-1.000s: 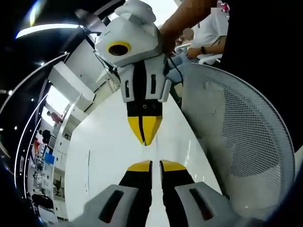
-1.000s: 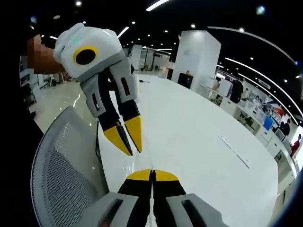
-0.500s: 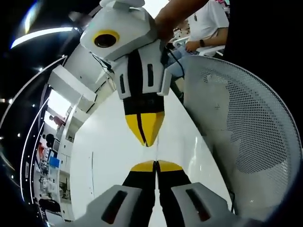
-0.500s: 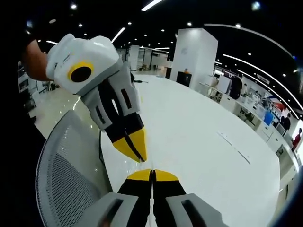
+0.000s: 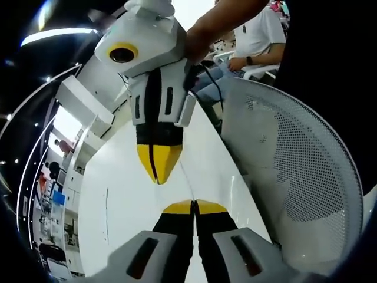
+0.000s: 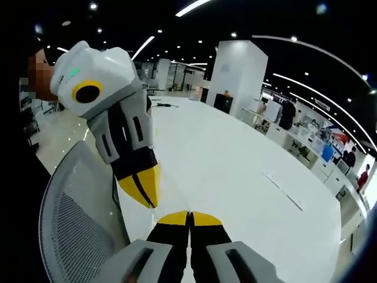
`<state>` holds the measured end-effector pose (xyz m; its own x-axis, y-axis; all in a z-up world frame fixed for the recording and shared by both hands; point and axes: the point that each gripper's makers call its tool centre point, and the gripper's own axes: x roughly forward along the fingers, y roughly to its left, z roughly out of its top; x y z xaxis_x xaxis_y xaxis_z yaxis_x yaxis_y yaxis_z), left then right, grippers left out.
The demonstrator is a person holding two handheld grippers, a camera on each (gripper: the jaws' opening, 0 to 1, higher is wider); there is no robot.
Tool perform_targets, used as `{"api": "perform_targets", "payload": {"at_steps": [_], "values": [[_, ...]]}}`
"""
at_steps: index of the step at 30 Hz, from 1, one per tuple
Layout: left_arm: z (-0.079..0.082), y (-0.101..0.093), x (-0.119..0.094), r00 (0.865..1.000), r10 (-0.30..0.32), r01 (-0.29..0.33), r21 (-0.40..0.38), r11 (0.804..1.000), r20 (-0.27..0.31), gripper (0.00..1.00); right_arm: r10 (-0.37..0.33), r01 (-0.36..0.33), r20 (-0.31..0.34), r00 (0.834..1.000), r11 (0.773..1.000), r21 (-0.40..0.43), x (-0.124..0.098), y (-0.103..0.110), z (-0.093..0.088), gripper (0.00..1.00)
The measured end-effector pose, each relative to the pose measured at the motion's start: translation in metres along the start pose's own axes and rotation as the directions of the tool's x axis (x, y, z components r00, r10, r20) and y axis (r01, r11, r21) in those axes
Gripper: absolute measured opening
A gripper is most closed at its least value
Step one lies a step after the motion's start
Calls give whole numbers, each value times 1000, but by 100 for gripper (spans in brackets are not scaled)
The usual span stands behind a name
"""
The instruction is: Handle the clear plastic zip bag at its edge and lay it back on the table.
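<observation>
where the left claw (image 5: 192, 207) rises in the left gripper view, its yellow tips are pressed together over the white tabletop (image 5: 126, 194); nothing readable sits between them. the right claw (image 5: 156, 165) hangs opposite, tips also pressed together. a faint thin line on the tabletop near the tips may be the clear plastic zip bag edge; this cannot be confirmed. a white mesh chair back (image 5: 297, 177) stands beside the tabletop. no legible writing.

in the right gripper view, the right claw (image 6: 189, 218) and left claw (image 6: 143, 187) match this.
</observation>
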<state>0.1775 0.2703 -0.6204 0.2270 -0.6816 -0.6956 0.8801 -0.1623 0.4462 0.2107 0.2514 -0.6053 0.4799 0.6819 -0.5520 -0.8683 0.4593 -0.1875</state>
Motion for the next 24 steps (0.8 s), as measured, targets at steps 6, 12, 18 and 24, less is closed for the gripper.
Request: {"api": "perform_targets", "payload": {"at_steps": [6,12,18,24], "values": [[2,9,-6,1000,11,-11,3,1000,-2,0,-40,40,32,999,999,-3,-7,-19,14,0],[8,20,-11,1000,28,-28,7,1000,8,0,-71,71,55,996,997,-7,-12,-36,22,0],[10,24,-12,1000,28,-28,11,1000,11,0,-101,103,71,992,995,-16,-16,-49,29,0],[11,22,-11,1000,16,-16,9,1000,13,0,-133,135,83,988,991,-25,-20,-62,34,0]]}}
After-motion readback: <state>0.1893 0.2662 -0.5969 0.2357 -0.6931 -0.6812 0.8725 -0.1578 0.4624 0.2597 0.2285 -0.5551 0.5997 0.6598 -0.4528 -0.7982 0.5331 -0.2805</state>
